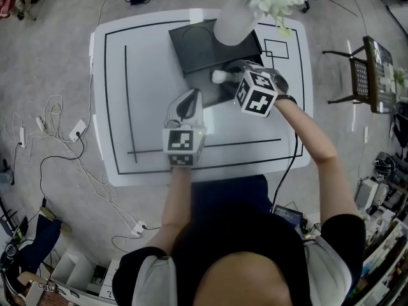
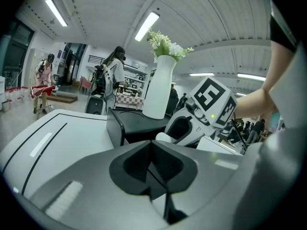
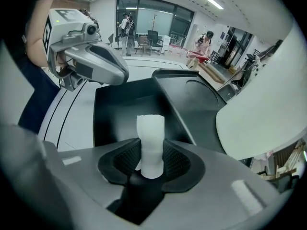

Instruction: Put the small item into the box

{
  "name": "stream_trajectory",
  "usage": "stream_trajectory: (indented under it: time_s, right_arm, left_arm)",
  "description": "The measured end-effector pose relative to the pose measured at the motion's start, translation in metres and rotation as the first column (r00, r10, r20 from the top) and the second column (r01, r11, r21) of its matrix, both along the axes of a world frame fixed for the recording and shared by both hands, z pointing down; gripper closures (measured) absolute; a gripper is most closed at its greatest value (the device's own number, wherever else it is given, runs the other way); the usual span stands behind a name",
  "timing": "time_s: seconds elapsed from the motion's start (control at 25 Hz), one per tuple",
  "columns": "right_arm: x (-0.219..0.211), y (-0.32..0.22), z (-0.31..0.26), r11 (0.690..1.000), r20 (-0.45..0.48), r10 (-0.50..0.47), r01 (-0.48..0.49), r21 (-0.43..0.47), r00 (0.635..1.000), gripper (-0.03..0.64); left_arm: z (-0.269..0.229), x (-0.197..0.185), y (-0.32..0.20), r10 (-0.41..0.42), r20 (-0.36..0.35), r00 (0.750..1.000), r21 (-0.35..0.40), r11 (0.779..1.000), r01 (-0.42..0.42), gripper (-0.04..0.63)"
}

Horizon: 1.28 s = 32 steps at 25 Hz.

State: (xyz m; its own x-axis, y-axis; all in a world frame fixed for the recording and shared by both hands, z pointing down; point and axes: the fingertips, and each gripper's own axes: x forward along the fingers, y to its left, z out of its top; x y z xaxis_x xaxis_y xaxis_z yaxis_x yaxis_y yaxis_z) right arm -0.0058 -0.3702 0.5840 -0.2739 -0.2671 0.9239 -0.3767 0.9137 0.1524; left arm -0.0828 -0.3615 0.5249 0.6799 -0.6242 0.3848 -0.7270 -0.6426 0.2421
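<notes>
step: placing | right gripper [image 3: 152,160] clamps small white cylinder [image 3: 151,137] over black box [image 3: 119,110] | left gripper [image 2: 151,169] closed, empty | next: likely dip inside, spread jaws

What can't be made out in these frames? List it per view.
- Head view: the box floor under the right gripper, covered by that gripper. The far part of the box is covered by the vase.
- Left gripper view: the inside of the box, hidden behind its near wall.
- Right gripper view: the small item has its lower end sunk into the gripper. The vase is cut off by the right edge.
</notes>
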Motion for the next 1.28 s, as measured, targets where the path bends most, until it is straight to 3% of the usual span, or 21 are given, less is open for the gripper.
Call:
stream_trajectory:
  time_s: [0.76,1.28]
  right_arm:
    - [-0.006,0.002,0.014,0.997,-0.020,-0.069,0.069,-0.031,0.997,0.479]
    - [-0.005,0.001,0.015,0.998,0.020,-0.036,0.037,-0.042,0.999,0.476]
  left_arm:
    - [0.003,0.000,-0.002,-0.009,0.020,1.000,0.002,1.000,0.009,0.584]
    - [0.004,0.000,-0.001,-0.018,0.027,0.999,-0.004,1.000,0.018,0.584]
